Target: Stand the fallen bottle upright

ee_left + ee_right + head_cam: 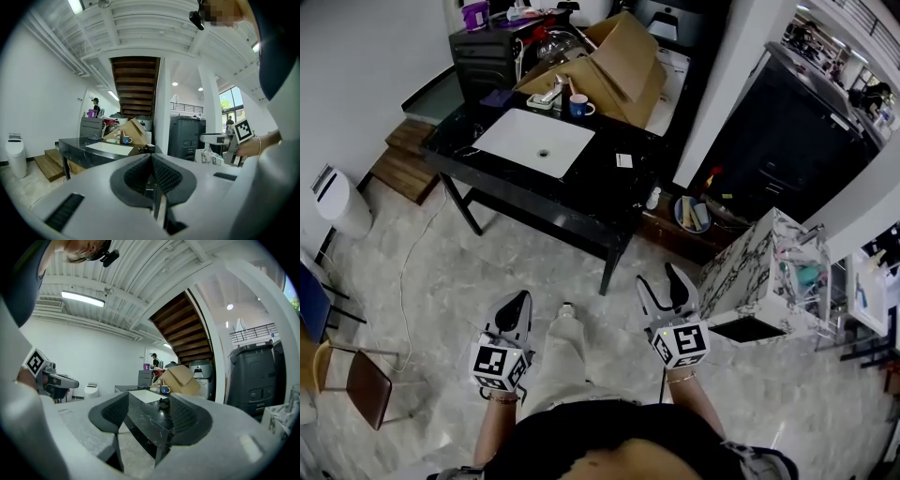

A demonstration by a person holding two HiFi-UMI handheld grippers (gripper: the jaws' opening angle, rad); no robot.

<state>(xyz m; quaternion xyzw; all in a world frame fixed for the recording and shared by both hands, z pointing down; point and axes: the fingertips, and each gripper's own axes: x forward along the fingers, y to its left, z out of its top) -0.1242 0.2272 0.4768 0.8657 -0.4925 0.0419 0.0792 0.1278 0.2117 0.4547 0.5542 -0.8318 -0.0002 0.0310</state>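
I cannot pick out a fallen bottle with certainty. On the black table (591, 192), a pale object (546, 98) lies beside a blue mug (579, 106), far ahead of both grippers. A small dark item (162, 401) sits near the table's near corner. My left gripper (521, 298) (151, 159) is held low by the person's body with its pads together and nothing between them. My right gripper (666, 277) (147, 404) is level with it, jaws apart and empty. Both are over the floor, well short of the table.
A white inset panel (534, 141) and an open cardboard box (619, 61) occupy the table. A marble-patterned cabinet (750, 272) stands right. A small white bottle (653, 198) stands on a low ledge behind the table. A chair (366, 375) and white bin (342, 202) are left.
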